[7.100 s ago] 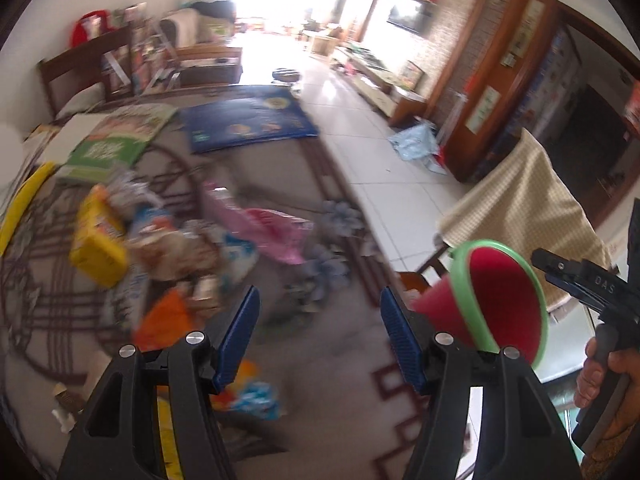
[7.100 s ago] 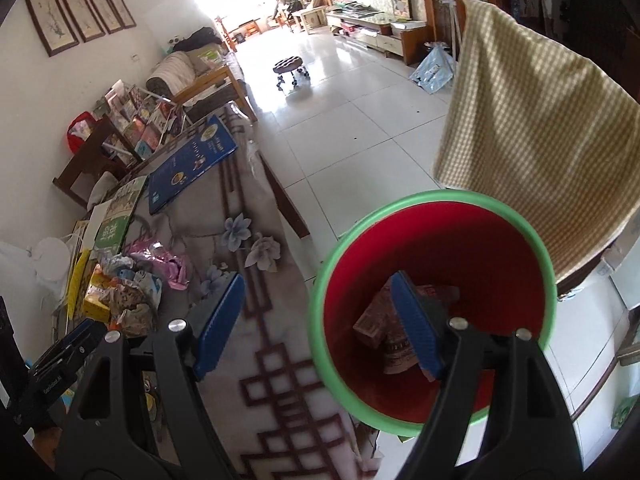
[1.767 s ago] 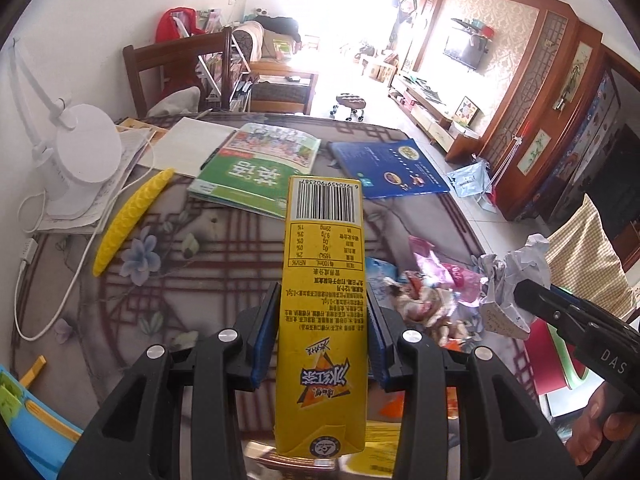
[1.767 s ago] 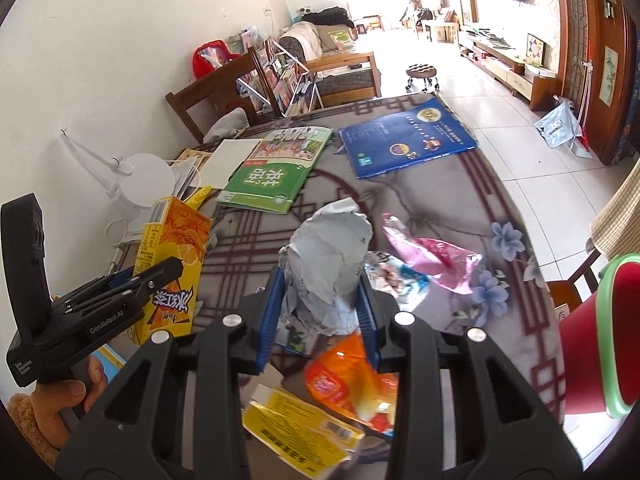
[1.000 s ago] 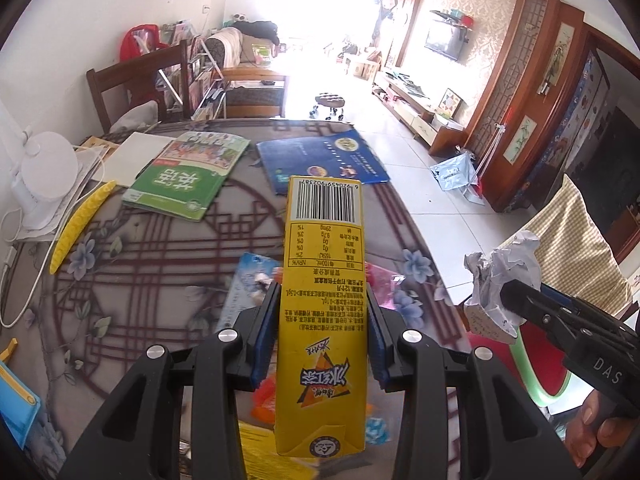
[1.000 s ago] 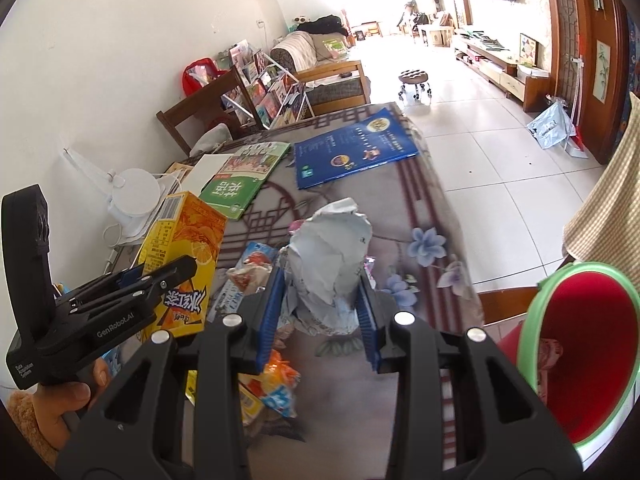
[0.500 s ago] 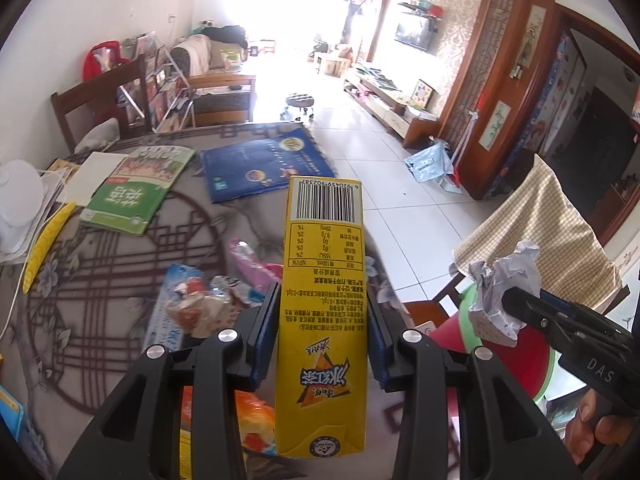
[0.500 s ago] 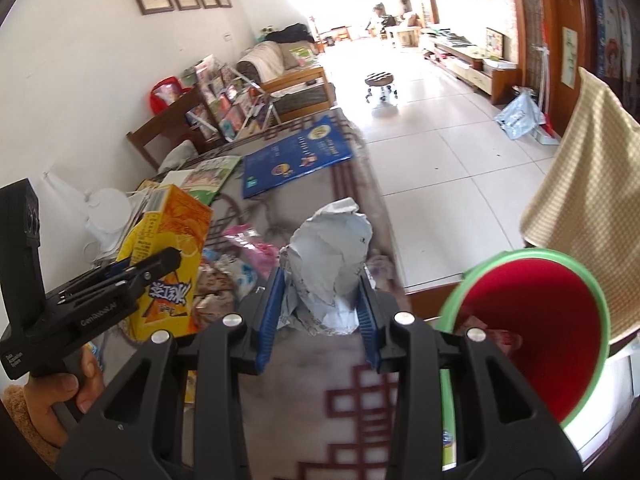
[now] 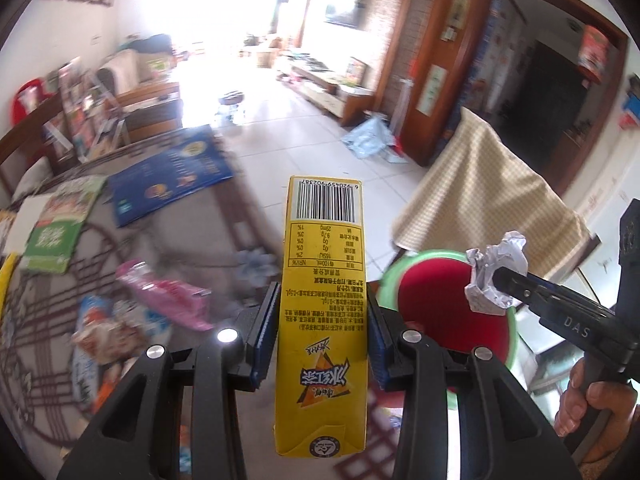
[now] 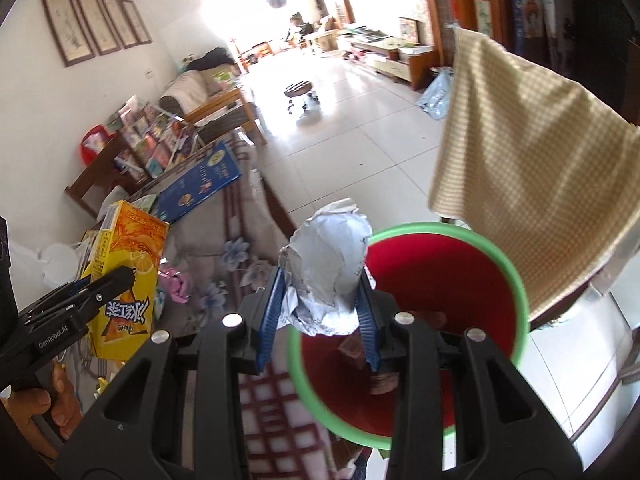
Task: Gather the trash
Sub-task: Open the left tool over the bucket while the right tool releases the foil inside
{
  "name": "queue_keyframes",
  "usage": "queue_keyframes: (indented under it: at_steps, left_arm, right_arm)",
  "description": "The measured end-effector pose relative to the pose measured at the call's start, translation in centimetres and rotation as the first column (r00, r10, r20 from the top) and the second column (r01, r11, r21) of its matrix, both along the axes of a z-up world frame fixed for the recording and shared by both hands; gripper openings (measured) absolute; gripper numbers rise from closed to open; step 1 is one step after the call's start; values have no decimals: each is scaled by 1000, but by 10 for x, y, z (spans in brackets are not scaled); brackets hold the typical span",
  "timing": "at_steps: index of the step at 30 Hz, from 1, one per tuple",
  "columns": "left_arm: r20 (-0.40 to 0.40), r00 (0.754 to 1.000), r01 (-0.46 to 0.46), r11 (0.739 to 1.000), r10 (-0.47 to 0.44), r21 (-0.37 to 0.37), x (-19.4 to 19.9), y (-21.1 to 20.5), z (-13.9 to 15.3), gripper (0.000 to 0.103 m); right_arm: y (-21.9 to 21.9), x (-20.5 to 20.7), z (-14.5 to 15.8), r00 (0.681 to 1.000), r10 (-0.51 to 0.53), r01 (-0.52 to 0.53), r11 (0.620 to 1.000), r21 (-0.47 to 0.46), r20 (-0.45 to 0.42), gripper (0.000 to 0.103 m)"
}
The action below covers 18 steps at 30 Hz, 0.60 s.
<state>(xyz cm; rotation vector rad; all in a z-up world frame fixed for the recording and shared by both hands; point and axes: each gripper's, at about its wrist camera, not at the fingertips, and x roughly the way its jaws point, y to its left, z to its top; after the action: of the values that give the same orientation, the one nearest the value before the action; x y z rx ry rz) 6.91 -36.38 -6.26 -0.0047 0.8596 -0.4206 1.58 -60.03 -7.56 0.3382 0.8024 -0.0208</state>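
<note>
My left gripper point(image 9: 322, 336) is shut on a tall yellow drink carton point(image 9: 322, 312), held upright near the table's right edge. The carton point(image 10: 124, 280) and that gripper also show at the left of the right wrist view. My right gripper point(image 10: 320, 320) is shut on a crumpled silver-white paper ball point(image 10: 328, 272), held over the near rim of a red bin with a green rim point(image 10: 516, 280). The ball point(image 9: 494, 276) hangs over the bin point(image 9: 452, 304) in the left wrist view too. Some brown trash point(image 10: 380, 376) lies inside the bin.
Several wrappers, a pink one point(image 9: 160, 300) among them, lie on the patterned tablecloth point(image 9: 224, 232) with a blue book point(image 9: 172, 172) and a green book point(image 9: 56, 232). A chair draped with checked cloth point(image 10: 528, 168) stands behind the bin. White tiled floor point(image 10: 360, 148) stretches beyond.
Both grippers have swung right, away from the trash pile toward the table's edge. The bin has come under the right gripper and its paper ball. The grips on the carton and the ball are unchanged.
</note>
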Motion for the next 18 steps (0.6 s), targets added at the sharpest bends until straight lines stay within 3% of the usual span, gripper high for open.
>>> queue_keyframes:
  at_steps: [10, 18]
  left_arm:
    - [6, 970, 245, 969, -244, -22, -6, -102, -5, 37]
    - [-18, 949, 316, 949, -316, -20, 1, -150, -12, 37]
  right_arm:
    - [-55, -37, -8, 990, -142, 142, 990, 0, -18, 35]
    - [-82, -53, -14, 975, -221, 221, 975, 11, -32, 35]
